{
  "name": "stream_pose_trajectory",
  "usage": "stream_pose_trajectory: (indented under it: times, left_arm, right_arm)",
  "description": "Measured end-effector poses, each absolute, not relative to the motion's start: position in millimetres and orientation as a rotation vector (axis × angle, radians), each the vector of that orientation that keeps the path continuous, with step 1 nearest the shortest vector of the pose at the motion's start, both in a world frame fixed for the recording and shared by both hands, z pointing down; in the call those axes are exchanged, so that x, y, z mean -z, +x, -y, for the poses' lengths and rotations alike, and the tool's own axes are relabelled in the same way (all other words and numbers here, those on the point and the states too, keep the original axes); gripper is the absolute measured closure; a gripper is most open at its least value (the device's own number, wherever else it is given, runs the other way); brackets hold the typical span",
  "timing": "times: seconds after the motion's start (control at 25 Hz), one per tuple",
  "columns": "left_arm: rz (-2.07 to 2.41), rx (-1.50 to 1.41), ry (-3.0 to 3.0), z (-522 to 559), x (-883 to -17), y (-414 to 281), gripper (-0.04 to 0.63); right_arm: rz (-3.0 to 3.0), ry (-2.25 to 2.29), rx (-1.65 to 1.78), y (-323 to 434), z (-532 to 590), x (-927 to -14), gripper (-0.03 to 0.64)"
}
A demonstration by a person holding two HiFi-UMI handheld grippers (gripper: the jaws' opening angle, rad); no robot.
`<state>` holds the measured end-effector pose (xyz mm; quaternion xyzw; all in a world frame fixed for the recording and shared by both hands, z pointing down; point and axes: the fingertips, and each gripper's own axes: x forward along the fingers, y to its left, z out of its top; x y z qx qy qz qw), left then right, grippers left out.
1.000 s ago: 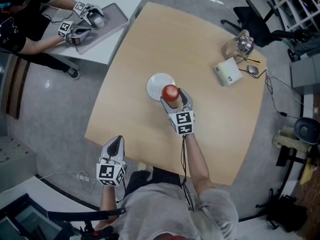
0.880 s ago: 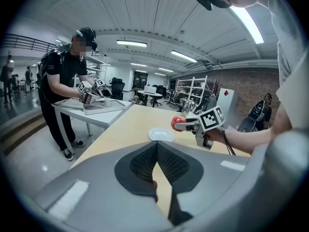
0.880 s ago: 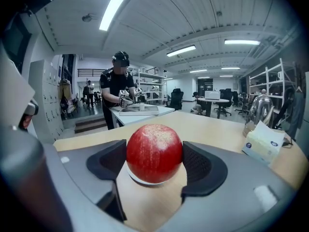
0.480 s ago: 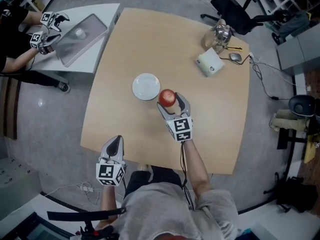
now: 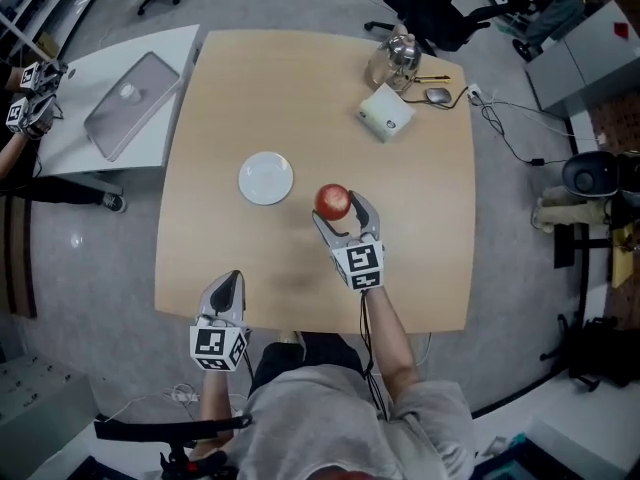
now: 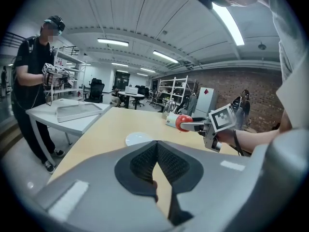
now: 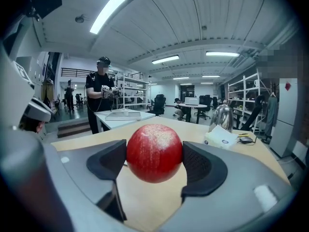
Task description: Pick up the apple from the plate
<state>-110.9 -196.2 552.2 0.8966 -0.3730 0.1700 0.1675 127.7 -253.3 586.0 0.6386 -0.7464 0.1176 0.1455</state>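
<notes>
The red apple (image 5: 333, 201) hangs in the air over the wooden table (image 5: 300, 88), right of the empty white plate (image 5: 266, 179). My right gripper (image 5: 338, 211) is shut on the apple, which fills the gap between the jaws in the right gripper view (image 7: 154, 152). The left gripper view also catches the apple (image 6: 184, 123) and the plate (image 6: 140, 139). My left gripper (image 5: 228, 290) hovers off the table's near edge, its jaws closed together with nothing between them (image 6: 155, 162).
A white box (image 5: 386, 112), a glass kettle (image 5: 393, 58) and a mouse (image 5: 437, 95) sit at the table's far right corner. A grey tray (image 5: 131, 103) lies on a side table at the left, where another person (image 7: 100, 98) holds grippers. Office chairs stand beyond.
My right gripper has lifted the apple off the plate and carried it to the right, clear of the plate. The left gripper has stayed in place.
</notes>
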Motion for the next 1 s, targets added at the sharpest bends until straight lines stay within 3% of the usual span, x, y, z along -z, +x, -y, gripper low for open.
stream_pose_trajectory:
  times: [1.0]
  left_arm:
    - [0.681,-0.521,2.698,180,-564,0,0.575]
  right_arm:
    - [1.865,2.165,-0.375,243,148,-589,0.247]
